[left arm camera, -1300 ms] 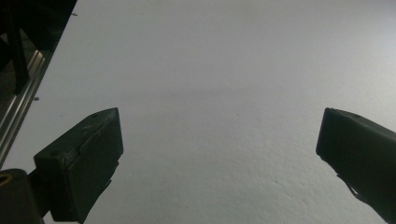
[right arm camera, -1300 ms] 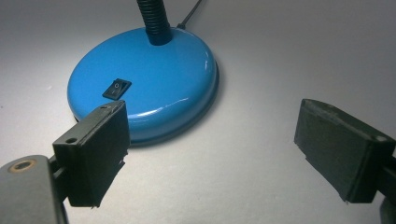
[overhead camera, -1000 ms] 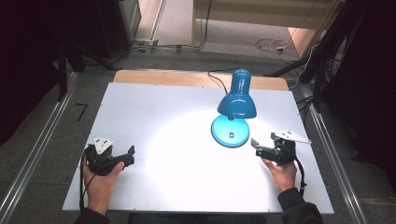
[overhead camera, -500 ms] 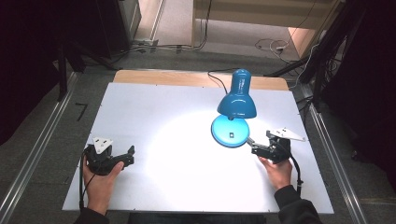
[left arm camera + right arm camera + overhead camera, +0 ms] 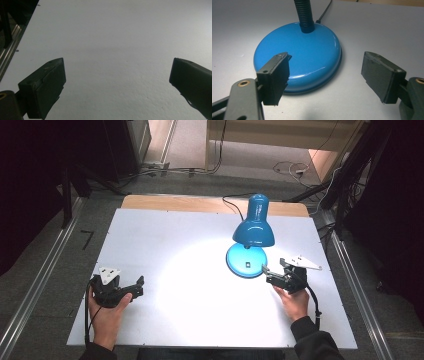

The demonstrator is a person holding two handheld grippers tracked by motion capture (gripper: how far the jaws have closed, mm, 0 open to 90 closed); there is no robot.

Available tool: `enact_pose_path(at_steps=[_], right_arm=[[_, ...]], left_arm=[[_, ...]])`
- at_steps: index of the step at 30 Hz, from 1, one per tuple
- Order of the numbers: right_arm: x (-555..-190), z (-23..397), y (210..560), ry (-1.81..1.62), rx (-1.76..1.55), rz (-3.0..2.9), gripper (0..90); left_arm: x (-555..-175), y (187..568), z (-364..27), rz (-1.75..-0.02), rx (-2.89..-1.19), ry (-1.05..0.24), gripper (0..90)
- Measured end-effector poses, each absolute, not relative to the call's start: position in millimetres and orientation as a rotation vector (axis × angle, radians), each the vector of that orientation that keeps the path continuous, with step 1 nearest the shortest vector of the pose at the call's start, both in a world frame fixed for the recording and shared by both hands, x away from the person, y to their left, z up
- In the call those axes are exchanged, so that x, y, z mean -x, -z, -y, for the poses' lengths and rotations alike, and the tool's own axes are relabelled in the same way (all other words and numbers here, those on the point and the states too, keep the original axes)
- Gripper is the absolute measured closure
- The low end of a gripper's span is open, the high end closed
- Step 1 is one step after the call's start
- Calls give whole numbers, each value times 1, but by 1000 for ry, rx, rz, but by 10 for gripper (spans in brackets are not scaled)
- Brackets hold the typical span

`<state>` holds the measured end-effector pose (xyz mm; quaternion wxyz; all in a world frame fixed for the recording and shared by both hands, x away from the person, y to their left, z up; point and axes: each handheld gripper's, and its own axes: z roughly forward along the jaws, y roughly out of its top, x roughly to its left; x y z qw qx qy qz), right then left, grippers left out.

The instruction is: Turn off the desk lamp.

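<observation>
**Two tools on the bench, both spread wide**

Two tools rest on the white bench (image 5: 165, 235), one in each hand. The left tool (image 5: 134, 287) lies near the bench's front left corner, held by the left hand (image 5: 107, 312); in the left gripper view its jaws stand far apart with bare bench surface between them — nothing gripped.

The right tool (image 5: 267, 275) sits at the right side of the bench, held by the right hand (image 5: 292, 301), with its grey plate on top. It points toward the blue lamp (image 5: 252, 237), just beside the lamp's round base (image 5: 245, 266). In the right gripper view the jaws are wide apart and hold nothing; the base (image 5: 299, 53) lies ahead of them, its near edge partly behind the left jaw, and the right jaw stands clear of it over bare bench. Whether the left jaw touches the base cannot be told.

The lamp stands right of centre, its ribbed neck (image 5: 304, 15) rising from the base and its shade (image 5: 254, 227) tipped down, throwing a bright pool of light on the middle of the bench. Its cord (image 5: 231, 200) runs off toward the far edge.
</observation>
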<state>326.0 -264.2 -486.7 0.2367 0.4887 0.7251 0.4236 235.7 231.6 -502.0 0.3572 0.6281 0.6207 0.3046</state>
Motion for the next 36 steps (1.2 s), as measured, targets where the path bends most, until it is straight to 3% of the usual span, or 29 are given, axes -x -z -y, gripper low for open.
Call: enact_pose_path(at_steps=[22, 28, 32, 36], right_arm=[[-331, 248, 490, -1182, -1306, -2026, 568], [-333, 241, 493, -1184, -1268, -2074, 726], [-335, 236, 494, -1191, -1256, -2115, 877], [-337, 230, 495, -1193, -1226, -2140, 879]], left_arm=[[-237, 503, -232, -1604, -1621, -775, 11], [-237, 503, -232, -1604, -1621, -775, 11], [-237, 503, -232, -1603, -1622, -773, 11], [-236, 503, -232, -1603, -1620, -772, 11]])
